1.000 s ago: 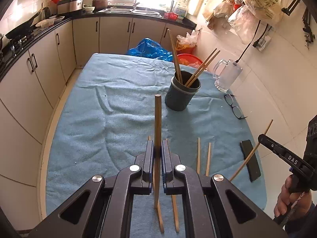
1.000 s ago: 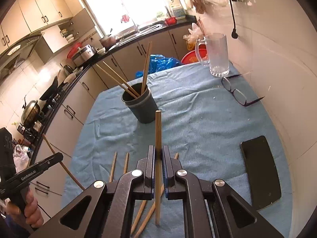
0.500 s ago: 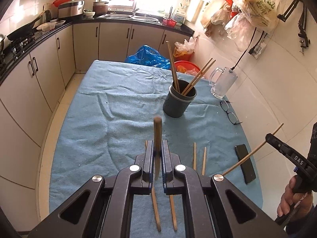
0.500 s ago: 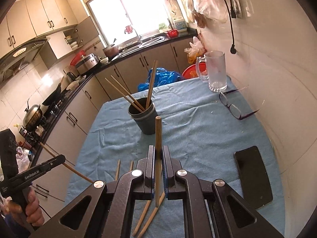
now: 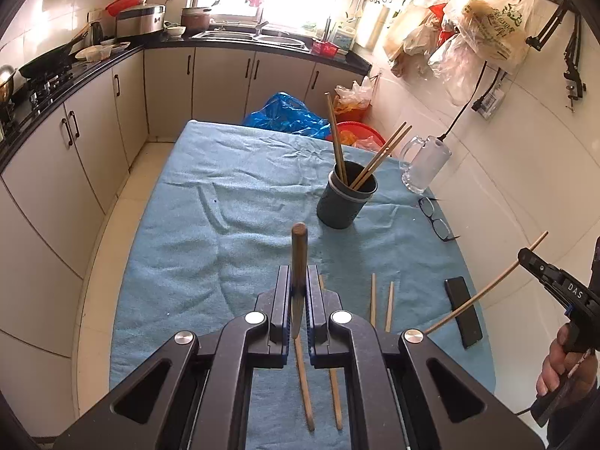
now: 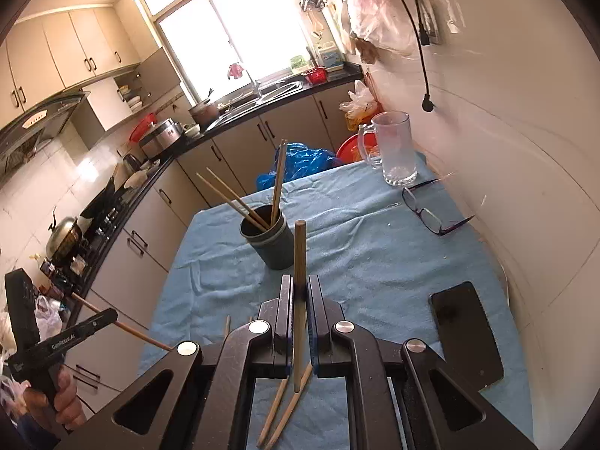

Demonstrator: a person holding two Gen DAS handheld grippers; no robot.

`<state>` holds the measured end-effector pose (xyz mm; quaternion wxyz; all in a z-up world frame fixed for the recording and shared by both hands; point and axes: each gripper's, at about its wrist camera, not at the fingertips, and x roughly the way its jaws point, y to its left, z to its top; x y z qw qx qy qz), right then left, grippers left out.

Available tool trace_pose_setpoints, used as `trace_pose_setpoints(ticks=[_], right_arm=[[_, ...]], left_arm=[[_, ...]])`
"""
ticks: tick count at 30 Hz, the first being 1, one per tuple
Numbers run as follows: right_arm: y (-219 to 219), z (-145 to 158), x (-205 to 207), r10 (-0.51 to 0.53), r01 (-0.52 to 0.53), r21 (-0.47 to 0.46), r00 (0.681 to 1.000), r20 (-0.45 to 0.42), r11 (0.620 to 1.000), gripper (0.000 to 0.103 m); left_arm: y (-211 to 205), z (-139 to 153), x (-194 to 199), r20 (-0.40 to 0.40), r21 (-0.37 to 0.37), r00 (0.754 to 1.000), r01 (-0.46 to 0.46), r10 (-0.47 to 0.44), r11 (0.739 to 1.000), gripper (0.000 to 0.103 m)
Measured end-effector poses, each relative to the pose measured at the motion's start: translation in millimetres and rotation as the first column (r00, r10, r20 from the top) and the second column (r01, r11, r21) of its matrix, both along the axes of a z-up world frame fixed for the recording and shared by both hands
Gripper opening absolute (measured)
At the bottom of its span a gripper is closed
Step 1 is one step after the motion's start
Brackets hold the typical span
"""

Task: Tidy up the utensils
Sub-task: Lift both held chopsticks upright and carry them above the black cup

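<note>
My left gripper is shut on a wooden chopstick that sticks up and forward between its jaws, above the blue cloth. My right gripper is shut on another chopstick in the same way. A dark grey holder cup stands mid-table ahead of both, with three chopsticks leaning in it. Several loose chopsticks lie on the cloth below the grippers. Each gripper shows in the other's view, at the right edge and the lower left, each held by a hand.
A glass mug and a pair of glasses lie near the wall at the far right. A black phone lies at the cloth's right edge. Cabinets and counters line the left and back.
Both grippers have risen and drawn back with their chopsticks; the table and cup look farther and lower. The loose chopsticks on the cloth have not moved.
</note>
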<state>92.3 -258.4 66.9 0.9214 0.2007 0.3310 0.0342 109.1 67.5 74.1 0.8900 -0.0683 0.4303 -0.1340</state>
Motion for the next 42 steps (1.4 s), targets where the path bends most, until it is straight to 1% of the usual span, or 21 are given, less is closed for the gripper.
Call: trace_pose_setpoints(ticks=[10, 14, 17, 22, 24, 27, 33, 35, 38, 42], right_arm=[[-7, 18, -4, -0.026, 0.024, 0.032, 0.998, 0.055, 0.999, 0.007], [-7, 21, -5, -0.032, 0.028, 0.062, 0.997, 0.073, 0.998, 0.007], [-6, 23, -6, -0.032, 0.026, 0.066, 0.996, 0.087, 0.997, 0.007], [-6, 26, 2, -0.03, 0.02, 0.102, 0.995, 0.095, 0.995, 0.007], [-7, 27, 11, -0.02, 0.009, 0.121, 0.996, 0.091, 0.993, 0.007], [-6, 31, 25, -0.014, 0.003, 0.121, 0.996, 0.09, 0.993, 0.007], [-5, 45, 58, -0.016, 0.005, 0.117, 0.995, 0.099, 0.993, 0.007], [-4, 52, 73, -0.011, -0.002, 0.114, 0.993, 0.114, 0.994, 0.007], [-1, 63, 96, -0.015, 0.002, 0.089, 0.991, 0.135, 0.996, 0.007], [1, 73, 125, -0.025, 0.012, 0.085, 0.988, 0.152, 0.996, 0.007]], left_arm=[[-14, 26, 1, 0.048, -0.013, 0.998, 0.046, -0.046, 0.999, 0.006], [-23, 36, 3, 0.069, -0.018, 0.995, 0.076, -0.074, 0.997, 0.006], [-29, 43, 4, 0.087, -0.013, 0.992, 0.093, -0.091, 0.996, 0.006], [-40, 51, 15, 0.09, -0.036, 0.989, 0.119, -0.115, 0.992, 0.006], [-45, 55, 23, 0.095, -0.04, 0.988, 0.124, -0.119, 0.992, 0.006], [-49, 63, 38, 0.104, -0.055, 0.988, 0.124, -0.118, 0.991, 0.006], [-60, 80, 68, 0.147, -0.033, 0.984, 0.104, -0.099, 0.994, 0.006], [-64, 84, 80, 0.158, -0.019, 0.984, 0.087, -0.083, 0.996, 0.006], [-66, 89, 99, 0.161, -0.028, 0.985, 0.073, -0.068, 0.997, 0.006], [-69, 91, 123, 0.164, -0.029, 0.986, 0.045, -0.04, 0.999, 0.006]])
